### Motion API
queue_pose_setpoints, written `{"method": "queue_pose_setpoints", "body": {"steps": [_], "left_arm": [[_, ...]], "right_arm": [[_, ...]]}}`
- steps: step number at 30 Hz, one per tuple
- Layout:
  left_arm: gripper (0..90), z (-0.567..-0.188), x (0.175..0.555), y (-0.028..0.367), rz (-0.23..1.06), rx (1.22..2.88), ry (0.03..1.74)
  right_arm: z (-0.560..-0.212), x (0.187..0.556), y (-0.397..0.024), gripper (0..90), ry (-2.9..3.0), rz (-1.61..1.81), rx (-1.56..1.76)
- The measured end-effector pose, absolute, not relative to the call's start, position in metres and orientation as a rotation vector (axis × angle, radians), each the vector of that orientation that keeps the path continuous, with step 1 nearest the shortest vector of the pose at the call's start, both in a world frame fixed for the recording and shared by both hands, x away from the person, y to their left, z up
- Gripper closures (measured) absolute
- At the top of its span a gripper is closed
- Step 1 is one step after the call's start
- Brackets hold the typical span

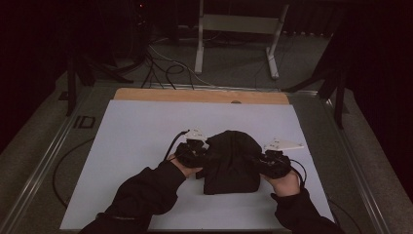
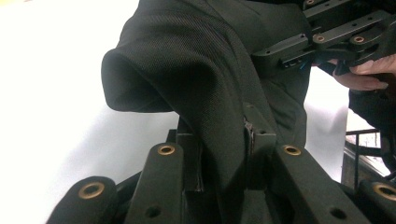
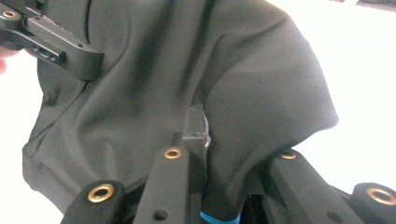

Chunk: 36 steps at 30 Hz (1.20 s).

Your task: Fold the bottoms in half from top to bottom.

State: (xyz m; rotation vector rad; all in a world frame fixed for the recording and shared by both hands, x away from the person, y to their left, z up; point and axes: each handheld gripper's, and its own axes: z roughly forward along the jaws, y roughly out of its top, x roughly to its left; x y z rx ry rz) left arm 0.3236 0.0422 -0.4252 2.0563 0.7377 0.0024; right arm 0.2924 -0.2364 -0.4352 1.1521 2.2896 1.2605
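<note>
Garment [image 1: 230, 163]: dark cloth, folded into a thick bundle, at centre of the white sheet [image 1: 131, 141] on the bench; far part raised into a hump toward 12 o'clock, near part resting on the sheet toward 6 o'clock.
Left gripper [image 1: 197, 155]: at 9 o'clock of the garment; jaws narrow, clamped on a fold of cloth [image 2: 224, 140].
Right gripper [image 1: 260, 163]: at 3 o'clock of the garment; jaws narrow, pinching a ridge of cloth [image 3: 219, 154].
Step in hand (judged): lifting both side edges to fold or shift the bundle.
Risk, layer slip: grip likely taken on upper layers only; lower layers liable to stay on the sheet and undo the fold.
Risk, uneven lift: one hand rising faster than the other liable to skew the bundle and twist the edges.
Risk, cloth pull-out: cloth smooth and draped; a sharp pull outward toward 9 or 3 o'clock liable to drag it from between the jaws.
Risk, sheet drag: near edge trailing on the sheet liable to wrinkle or shift it.
Risk, cable snag: cable [image 1: 171, 144] looping at 10 o'clock of the left gripper, near the cloth; liable to catch during a fold toward 12 o'clock.
Precaution: level lift, both grippers together, slow travel.
</note>
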Motion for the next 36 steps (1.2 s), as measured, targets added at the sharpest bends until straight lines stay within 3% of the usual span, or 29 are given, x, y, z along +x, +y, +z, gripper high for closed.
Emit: {"method": "queue_pose_setpoints", "body": {"steps": [36], "left_arm": [[73.7,-0.414,0.349,0.115,0.029,2.068,0.743]], "right_arm": [[-0.427,0.329,-0.166,76.8,2.346,1.289,1.040]]}}
